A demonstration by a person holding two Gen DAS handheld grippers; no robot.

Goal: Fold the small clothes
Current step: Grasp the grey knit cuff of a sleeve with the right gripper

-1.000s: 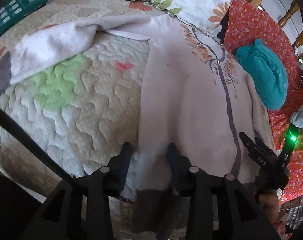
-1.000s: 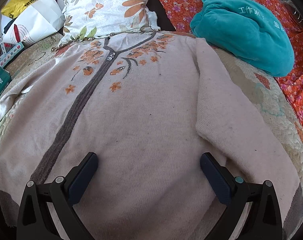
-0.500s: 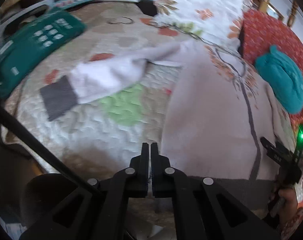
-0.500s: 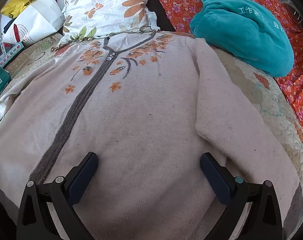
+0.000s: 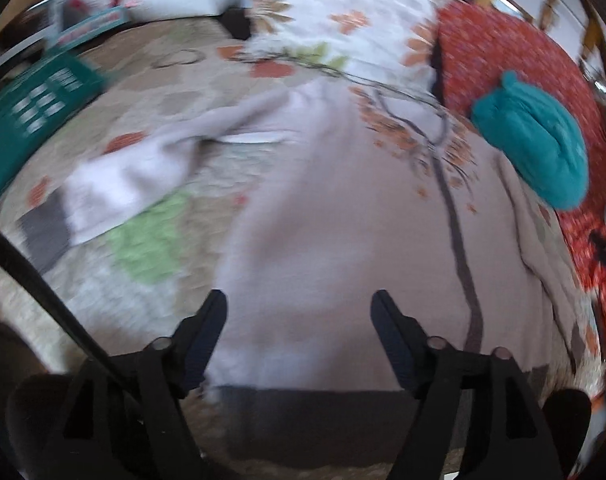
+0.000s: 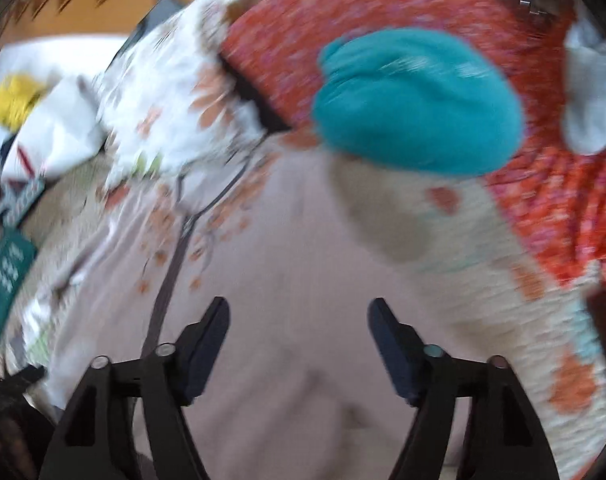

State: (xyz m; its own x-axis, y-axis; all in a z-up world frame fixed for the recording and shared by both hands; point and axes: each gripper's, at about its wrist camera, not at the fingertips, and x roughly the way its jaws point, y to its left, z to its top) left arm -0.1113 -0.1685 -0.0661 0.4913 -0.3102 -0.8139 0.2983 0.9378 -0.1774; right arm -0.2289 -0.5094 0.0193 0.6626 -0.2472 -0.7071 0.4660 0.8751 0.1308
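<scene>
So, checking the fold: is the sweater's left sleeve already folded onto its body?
No, the sleeve lies spread out on the quilt.

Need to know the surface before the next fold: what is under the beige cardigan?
The beige cardigan lies spread on a patchwork quilt, which shows bare beside the body and around the outstretched sleeve. Whatever lies directly beneath the cardigan's body is covered and cannot be seen.

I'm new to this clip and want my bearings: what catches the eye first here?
A pale cardigan with orange leaves and a dark stripe lies spread across the quilt, one sleeve flung out to the side. A bright teal bundle sits beyond it on a red flowered cloth, next to a flowered pillow. The left gripper and right gripper hang over the cardigan, holding nothing.
</scene>
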